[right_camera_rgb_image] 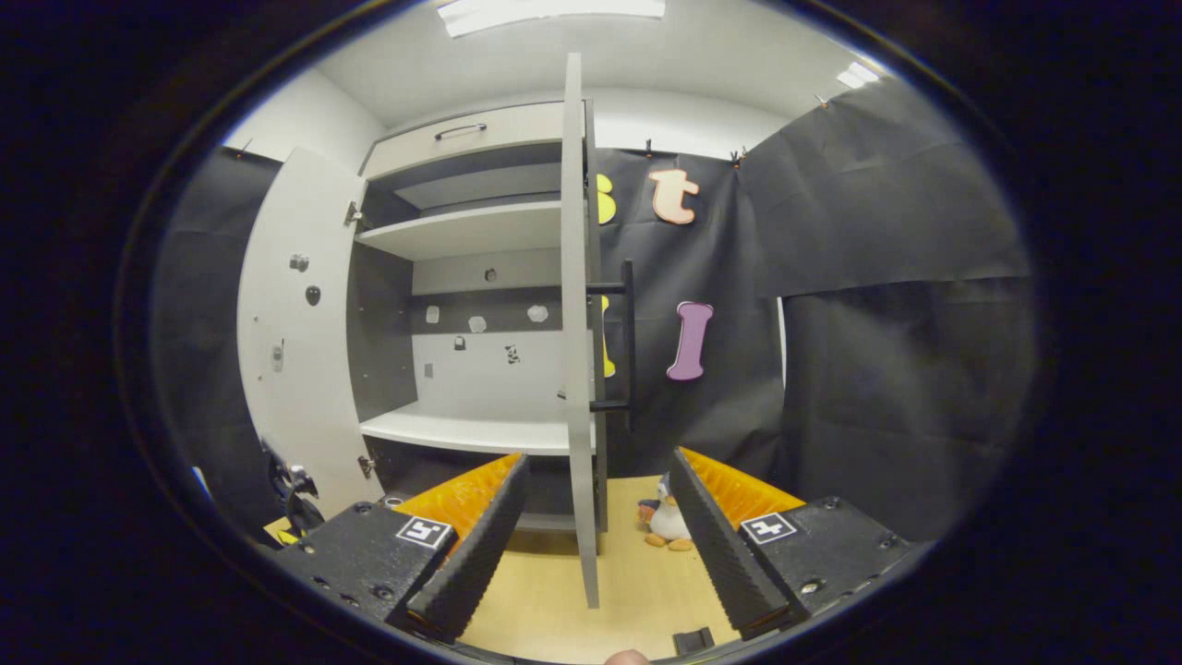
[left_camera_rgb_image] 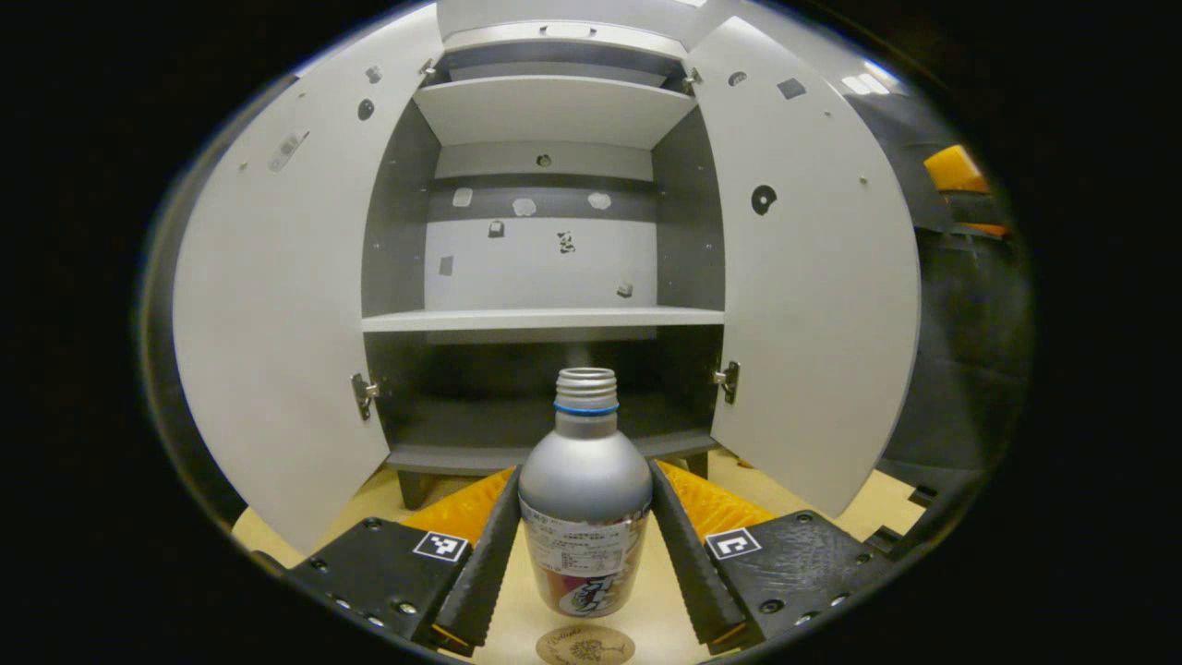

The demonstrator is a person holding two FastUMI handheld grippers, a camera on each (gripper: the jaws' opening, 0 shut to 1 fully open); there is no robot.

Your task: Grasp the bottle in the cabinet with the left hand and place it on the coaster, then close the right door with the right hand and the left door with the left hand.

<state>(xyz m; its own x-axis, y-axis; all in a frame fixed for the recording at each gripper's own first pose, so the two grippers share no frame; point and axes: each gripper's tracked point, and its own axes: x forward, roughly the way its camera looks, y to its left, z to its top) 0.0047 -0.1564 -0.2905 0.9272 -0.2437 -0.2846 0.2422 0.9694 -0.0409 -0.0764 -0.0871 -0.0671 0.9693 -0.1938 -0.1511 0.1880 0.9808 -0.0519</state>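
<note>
Left gripper [left_camera_rgb_image: 585, 545] fingers clamp uncapped silver metal bottle [left_camera_rgb_image: 584, 489] above round wooden coaster [left_camera_rgb_image: 584, 646]; grey two-door cabinet [left_camera_rgb_image: 545, 319] open; right gripper [right_camera_rgb_image: 591, 531] fingers spread, empty, straddling right door [right_camera_rgb_image: 577, 369] edge

We stand in a staged recording booth rather than a lived-in home: black cloth wall [right_camera_rgb_image: 886, 305] hangs clipped behind a grey double-door cabinet [left_camera_rgb_image: 545, 319] with bare shelves, set on a pale wooden table [right_camera_rgb_image: 554, 591]. Ceiling strip lights [right_camera_rgb_image: 549, 11] glow overhead, and a small penguin plush toy [right_camera_rgb_image: 667, 523] sits beside the cabinet.
</note>
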